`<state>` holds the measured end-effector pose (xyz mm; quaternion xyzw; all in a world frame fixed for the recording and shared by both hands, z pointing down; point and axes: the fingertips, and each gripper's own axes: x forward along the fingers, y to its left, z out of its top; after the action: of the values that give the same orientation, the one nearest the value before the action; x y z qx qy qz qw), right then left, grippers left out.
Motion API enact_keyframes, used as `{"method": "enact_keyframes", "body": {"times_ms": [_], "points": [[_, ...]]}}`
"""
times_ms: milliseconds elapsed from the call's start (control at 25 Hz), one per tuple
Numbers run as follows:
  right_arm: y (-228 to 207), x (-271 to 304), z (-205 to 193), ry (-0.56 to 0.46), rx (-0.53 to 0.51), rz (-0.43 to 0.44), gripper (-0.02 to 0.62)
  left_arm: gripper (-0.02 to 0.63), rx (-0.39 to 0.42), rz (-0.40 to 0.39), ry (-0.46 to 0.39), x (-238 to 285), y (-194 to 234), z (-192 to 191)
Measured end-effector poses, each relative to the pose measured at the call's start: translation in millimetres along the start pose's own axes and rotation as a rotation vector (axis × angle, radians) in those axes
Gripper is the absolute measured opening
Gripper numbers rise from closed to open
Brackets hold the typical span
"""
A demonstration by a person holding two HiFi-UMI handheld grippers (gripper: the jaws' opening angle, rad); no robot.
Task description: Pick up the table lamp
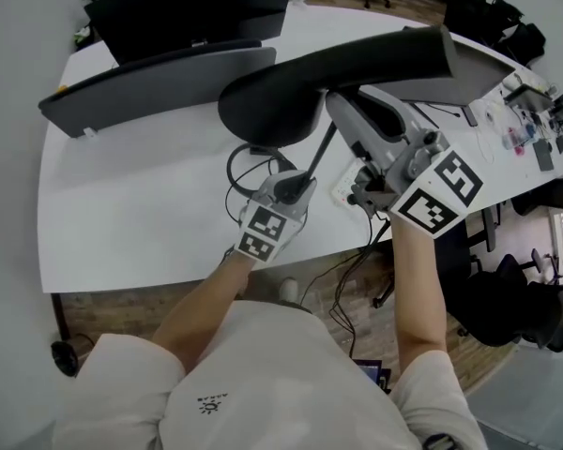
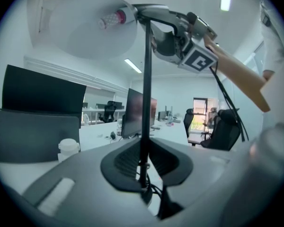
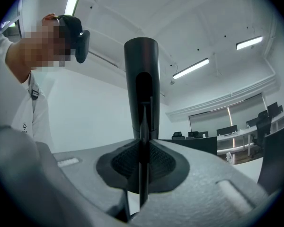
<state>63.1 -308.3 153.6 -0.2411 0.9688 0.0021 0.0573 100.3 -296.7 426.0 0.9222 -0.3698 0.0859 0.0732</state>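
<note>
The table lamp [image 1: 291, 87] is black, with a rounded head, a long dark arm and a thin pole [image 1: 319, 156]. Both grippers hold it above the white table [image 1: 122, 214]. My left gripper [image 1: 296, 187] is shut on the lower pole, which stands upright between its jaws in the left gripper view [image 2: 146, 93]. My right gripper [image 1: 342, 112] is shut on the lamp higher up, just under the head. The right gripper view has a thin dark edge clamped between the pads and the arm [image 3: 141, 79] rising above. From below, the head's pale inside [image 2: 85, 27] shows.
Two dark monitors [image 1: 188, 7] [image 1: 159, 82] stand at the back of the table. A black cable loop [image 1: 249, 167] lies near the table's front edge. Small clutter [image 1: 530, 129] sits at the right end, and a black office chair [image 1: 511, 298] stands on the floor at right.
</note>
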Motion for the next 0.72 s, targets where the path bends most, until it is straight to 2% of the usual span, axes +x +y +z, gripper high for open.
{"method": "enact_keyframes", "body": {"times_ms": [720], "points": [[0.4, 11.6, 59.0, -0.049, -0.002, 0.03, 0.046, 0.048, 0.031, -0.005, -0.04, -14.5, 8.9, 57.9]]}}
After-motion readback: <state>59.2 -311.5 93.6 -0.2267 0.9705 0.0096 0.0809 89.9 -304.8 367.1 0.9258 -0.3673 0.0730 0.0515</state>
